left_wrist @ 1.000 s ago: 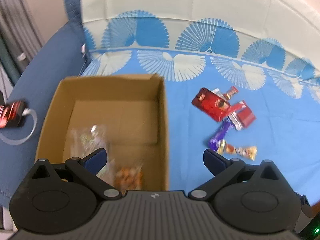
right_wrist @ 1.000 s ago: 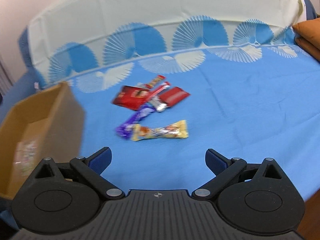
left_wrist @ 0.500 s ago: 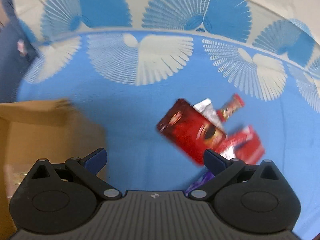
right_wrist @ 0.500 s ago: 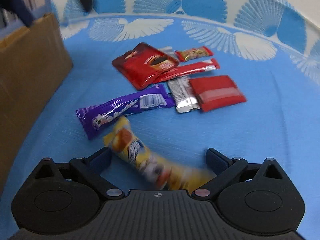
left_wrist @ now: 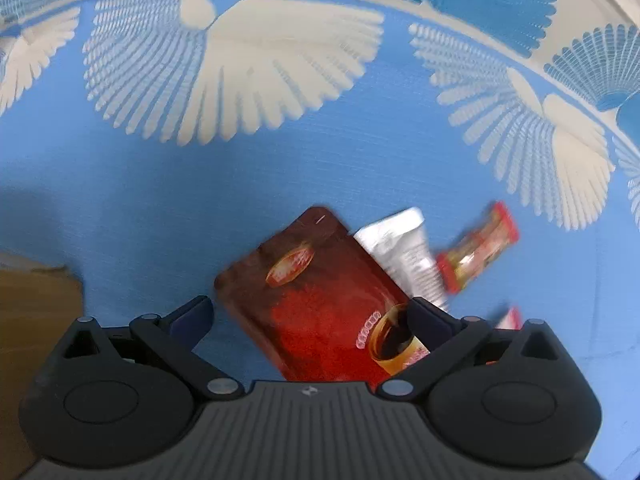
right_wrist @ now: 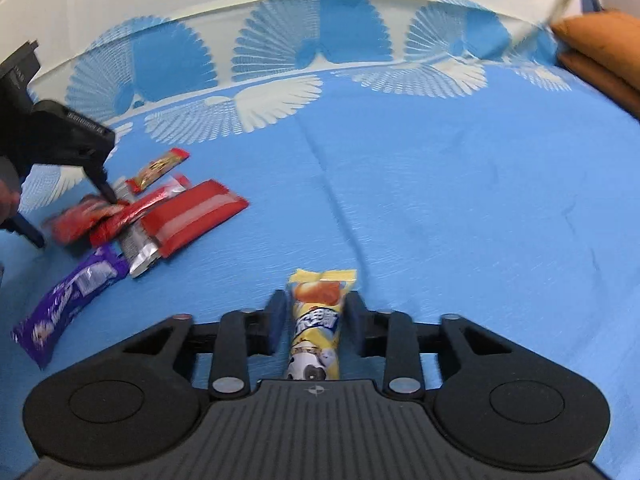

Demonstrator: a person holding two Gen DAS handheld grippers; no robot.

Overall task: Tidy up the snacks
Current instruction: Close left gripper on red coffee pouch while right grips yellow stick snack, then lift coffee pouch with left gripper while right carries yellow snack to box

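Fingers of the right gripper (right_wrist: 316,322) had drawn in on either side of the yellow snack bar (right_wrist: 318,322), which lay lengthwise between them on the blue patterned cloth (right_wrist: 440,200); the pads sat just beside the wrapper, and whether they pressed it could not be told. Left of that, near the edge of the right wrist view, lay a purple snack bar (right_wrist: 68,300), with a silver wrapper (right_wrist: 138,246) touching its far end. Farther left and back sat a cluster: a flat red packet (right_wrist: 196,216), a long red stick (right_wrist: 132,210) across it, and a small red-and-yellow candy (right_wrist: 160,168) at the far side.

Over that cluster, the left gripper (left_wrist: 310,316) had its fingers spread wide on either side of the dark red coffee pouch (left_wrist: 320,308), one fingertip over the pouch's right corner, holding nothing. Just right of the pouch lay the silver wrapper (left_wrist: 404,252), then the small candy (left_wrist: 476,252), blurred. A cardboard box (left_wrist: 36,304) showed at the near left. An orange cushion (right_wrist: 600,48) lay at the far right.
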